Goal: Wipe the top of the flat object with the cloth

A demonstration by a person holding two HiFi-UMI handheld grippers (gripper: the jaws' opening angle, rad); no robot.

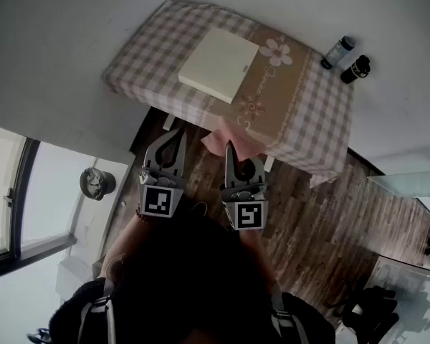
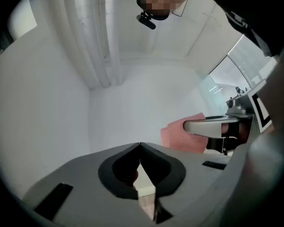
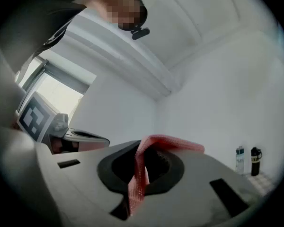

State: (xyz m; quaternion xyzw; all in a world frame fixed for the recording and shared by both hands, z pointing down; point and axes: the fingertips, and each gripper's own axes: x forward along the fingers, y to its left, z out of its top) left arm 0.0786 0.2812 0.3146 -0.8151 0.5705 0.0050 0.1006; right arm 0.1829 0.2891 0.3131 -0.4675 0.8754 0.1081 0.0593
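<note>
While right gripper (image 1: 229,147) pinches cloth (image 3: 138,178) — table (image 1: 322,113) ahead.

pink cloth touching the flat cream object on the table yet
Apart. The head view shows a strip of bare checked tablecloth between the cloth and the flat object.

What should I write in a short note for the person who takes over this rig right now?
Left tongs: shut, empty.
Right tongs: shut on the pink cloth.
The cream board lies on the checked table, ahead of both tongs; the cloth is not on it.
Done: the cloth is in the grip.
Left: bring the cloth onto the board and wipe its top.
</note>
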